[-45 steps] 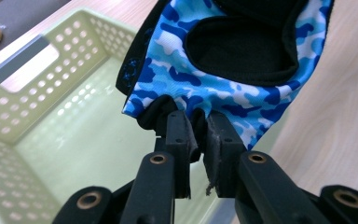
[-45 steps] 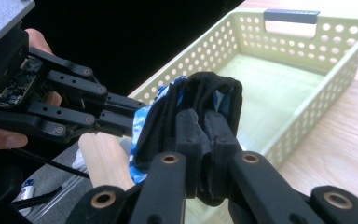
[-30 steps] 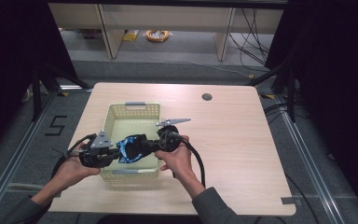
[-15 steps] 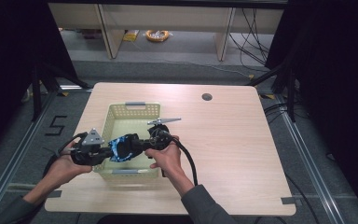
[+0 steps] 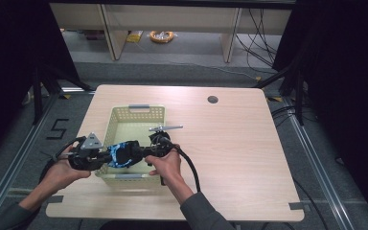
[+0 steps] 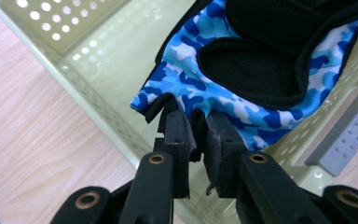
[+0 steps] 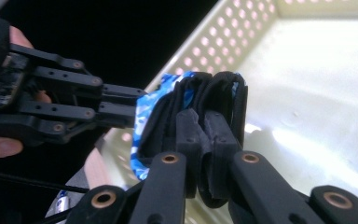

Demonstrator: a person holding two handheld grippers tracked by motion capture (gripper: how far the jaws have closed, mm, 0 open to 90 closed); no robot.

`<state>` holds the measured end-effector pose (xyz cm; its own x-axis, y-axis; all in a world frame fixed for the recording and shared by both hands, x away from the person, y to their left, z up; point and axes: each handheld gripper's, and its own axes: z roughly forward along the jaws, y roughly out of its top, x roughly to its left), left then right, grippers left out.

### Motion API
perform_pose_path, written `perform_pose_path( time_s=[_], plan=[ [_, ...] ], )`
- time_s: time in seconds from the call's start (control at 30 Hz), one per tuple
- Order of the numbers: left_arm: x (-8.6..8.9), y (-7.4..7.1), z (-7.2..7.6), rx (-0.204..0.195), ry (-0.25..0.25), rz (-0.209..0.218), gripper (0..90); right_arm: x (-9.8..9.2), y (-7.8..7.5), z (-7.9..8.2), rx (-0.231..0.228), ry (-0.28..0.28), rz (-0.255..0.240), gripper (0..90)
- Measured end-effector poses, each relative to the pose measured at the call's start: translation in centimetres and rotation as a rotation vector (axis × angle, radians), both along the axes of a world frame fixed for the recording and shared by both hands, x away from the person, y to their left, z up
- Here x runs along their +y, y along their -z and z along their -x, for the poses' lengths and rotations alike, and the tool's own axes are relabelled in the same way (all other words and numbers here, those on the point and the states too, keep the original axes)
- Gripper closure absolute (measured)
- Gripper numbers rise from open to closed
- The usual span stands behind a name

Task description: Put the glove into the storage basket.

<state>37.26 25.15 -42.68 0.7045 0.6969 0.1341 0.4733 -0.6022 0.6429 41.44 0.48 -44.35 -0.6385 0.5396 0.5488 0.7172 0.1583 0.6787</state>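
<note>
Round grommet hole point(image 5: 212, 99) in tabletop; coiled yellow cable point(image 5: 161, 36) on floor beyond.

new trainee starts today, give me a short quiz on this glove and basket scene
1. True or false: the glove is held by both grippers at once.
2. What is directly below the glove? A) bare table B) the basket C) the floor
3. What colour is the glove's patterned fabric?

Key
1. True: the left gripper pinches its blue edge and the right gripper clamps its black edge.
2. B
3. Blue camouflage, with black parts.
</note>
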Motion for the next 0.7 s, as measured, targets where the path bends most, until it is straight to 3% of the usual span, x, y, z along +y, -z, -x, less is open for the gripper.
perform_pose_path(
  time_s=[0.13,0.17,0.23,0.27,0.37,0.43,0.5,0.7],
  plan=[
    [-0.6,0.2,-0.1,-0.006,0.02,-0.018,77.9,-0.8,0.7,0.0,0.021,0.02,0.026,86.3],
    [-0.9,0.3,-0.1,0.0,0.011,-0.003,77.5,-0.8,0.7,0.0,0.021,0.025,0.035,86.3],
    [-1.1,0.3,-0.2,0.0,0.024,-0.037,76.7,-1.1,0.8,0.1,0.01,0.044,0.073,86.2],
    [-1.4,0.4,-0.2,-0.008,0.019,-0.018,75.9,-1.2,1.0,0.1,0.012,0.034,0.07,86.0],
    [-1.9,0.5,-0.3,-0.004,0.016,-0.017,74.0,-1.5,1.2,0.2,0.014,0.038,0.113,85.7],
    [-2.1,0.5,-0.4,-0.019,0.028,-0.043,71.8,-1.5,1.2,0.5,0.024,0.045,0.138,85.7],
    [-2.4,0.4,-0.3,-0.014,0.024,-0.021,71.2,-1.7,1.3,0.5,0.011,0.057,0.143,85.7],
    [-2.5,-0.1,0.0,-0.026,0.031,-0.009,67.6,-2.0,1.4,0.6,0.011,0.057,0.17,85.4]
  ],
)
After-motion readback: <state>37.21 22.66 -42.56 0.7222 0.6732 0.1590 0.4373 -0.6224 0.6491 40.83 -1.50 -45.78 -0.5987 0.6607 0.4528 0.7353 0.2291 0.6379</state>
